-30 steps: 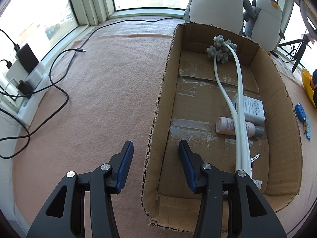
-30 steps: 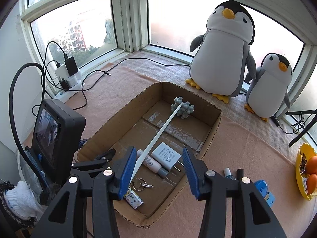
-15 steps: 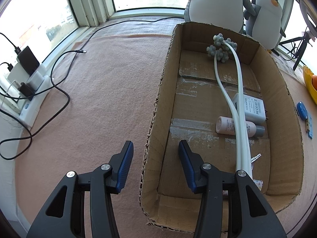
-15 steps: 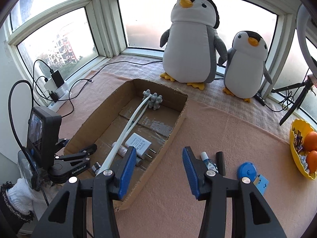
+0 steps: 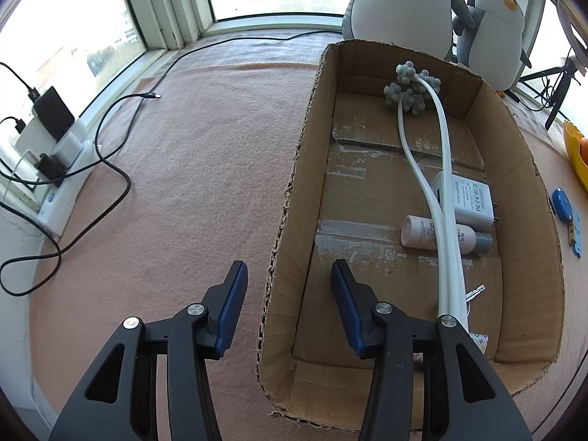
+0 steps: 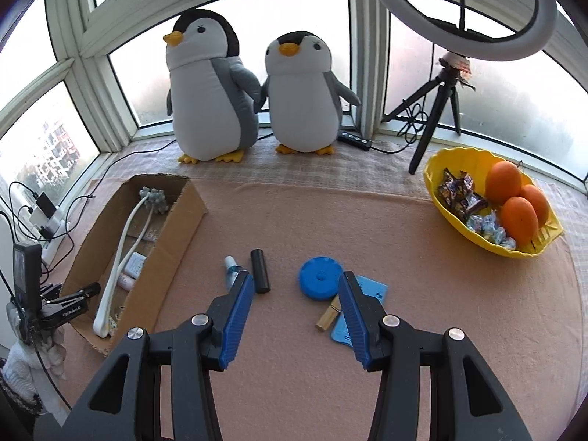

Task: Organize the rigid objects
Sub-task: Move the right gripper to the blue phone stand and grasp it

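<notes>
An open cardboard box (image 5: 294,169) lies on the pink mat. It holds a white massager with a grey knobbed head (image 5: 411,88), a white charger (image 5: 470,202), a small pink bottle (image 5: 422,233) and keys (image 5: 476,290). My left gripper (image 5: 286,279) straddles the box's near left wall, jaws apart and not pressing it. My right gripper (image 6: 296,277) hangs open above loose items on the mat: a black cylinder (image 6: 260,270), a small blue-capped bottle (image 6: 230,266), a blue round disc (image 6: 319,277), a blue card (image 6: 371,288) and a wooden clip (image 6: 328,316). Nothing is between its fingers.
Two plush penguins (image 6: 213,92) stand at the window. A yellow bowl (image 6: 441,169) of oranges and sweets sits far right, with a tripod (image 6: 437,103) and ring light behind. Cables and a power strip (image 5: 55,169) lie along the left sill.
My right gripper has swung right, away from the box, and now hangs over the loose items on the mat. The left gripper has stayed at the box wall.
</notes>
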